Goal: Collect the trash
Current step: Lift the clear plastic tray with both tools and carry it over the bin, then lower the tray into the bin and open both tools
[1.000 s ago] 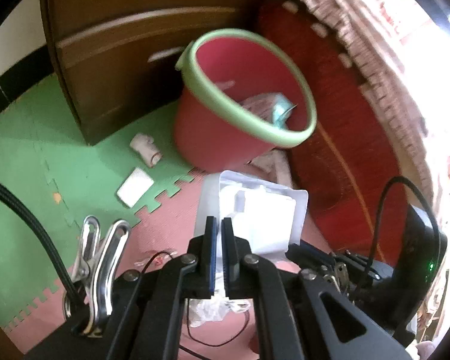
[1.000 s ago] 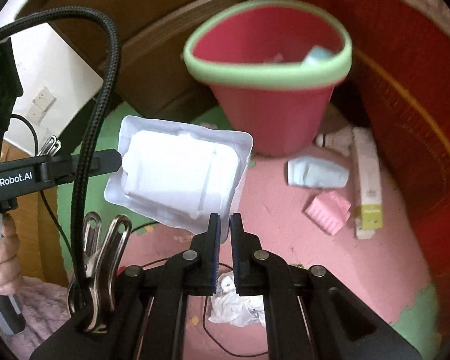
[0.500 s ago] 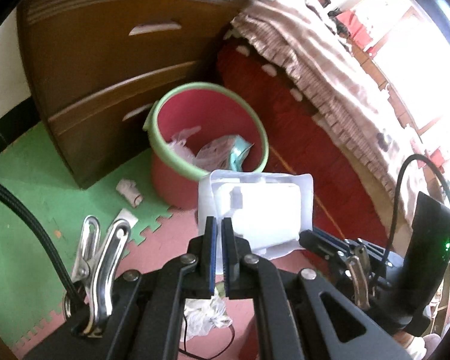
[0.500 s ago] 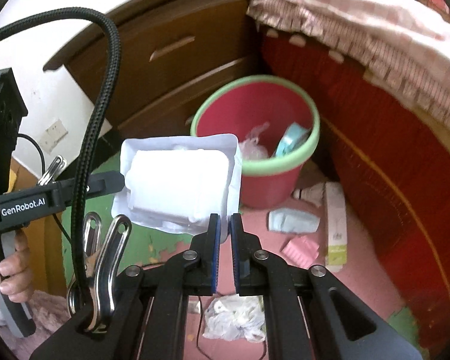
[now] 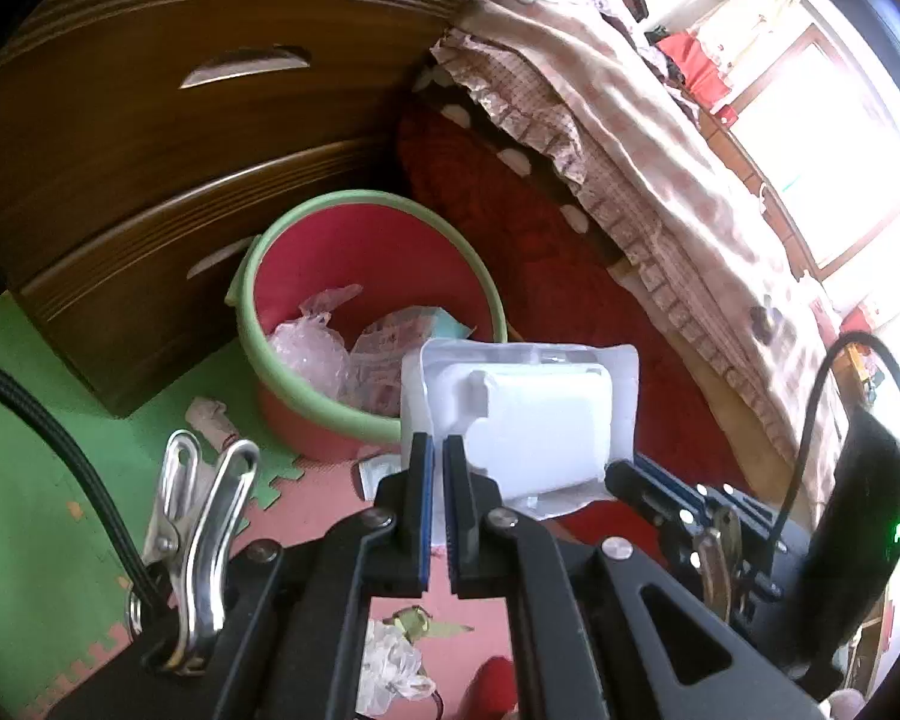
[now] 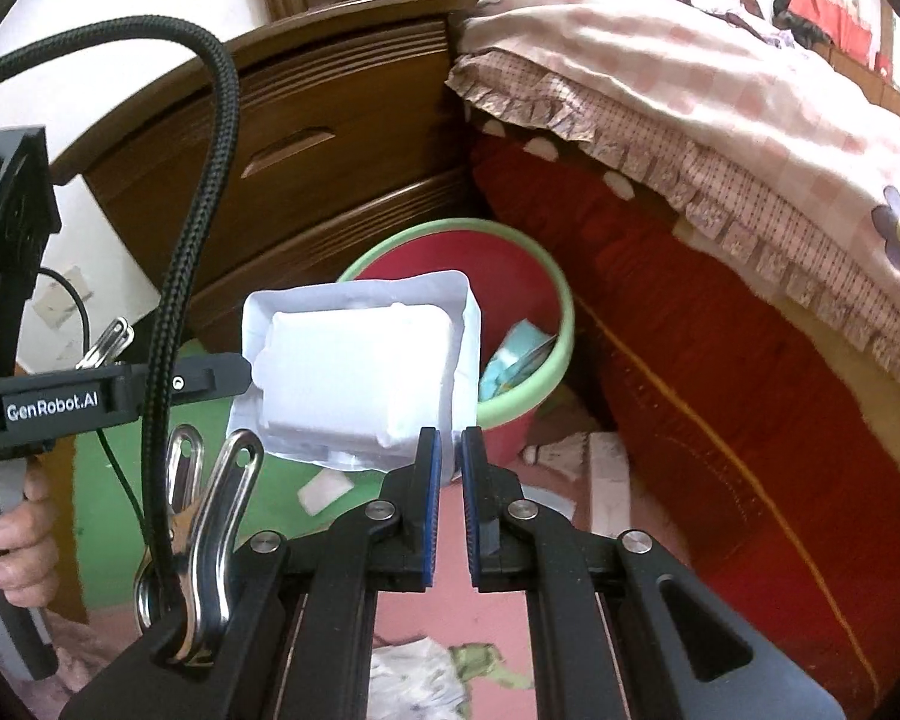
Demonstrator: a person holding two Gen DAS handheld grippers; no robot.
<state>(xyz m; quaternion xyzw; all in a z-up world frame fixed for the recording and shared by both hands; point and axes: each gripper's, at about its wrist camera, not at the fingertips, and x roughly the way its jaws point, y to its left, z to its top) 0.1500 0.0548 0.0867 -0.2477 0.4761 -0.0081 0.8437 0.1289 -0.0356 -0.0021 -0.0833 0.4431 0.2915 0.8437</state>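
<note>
Left wrist view: a white plastic blister tray [image 5: 534,420] is pinched at opposite edges by both nearly closed grippers, left gripper [image 5: 437,462] and right gripper [image 6: 451,456], carried just ahead of the jaws, above the pink bin [image 5: 306,324], apparently for dropping.

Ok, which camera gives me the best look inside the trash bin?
Left wrist: it shows most of the trash bin's interior and the crumpled wrappers. In the right wrist view the held blister pack hides much of the bin.

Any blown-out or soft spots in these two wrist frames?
Left wrist: window at upper right is blown out, washing the bedspread; bin and plastic tray are sharp. Right wrist: the bin's rim is slightly smeared; fisheye bends the dresser in both.
</note>
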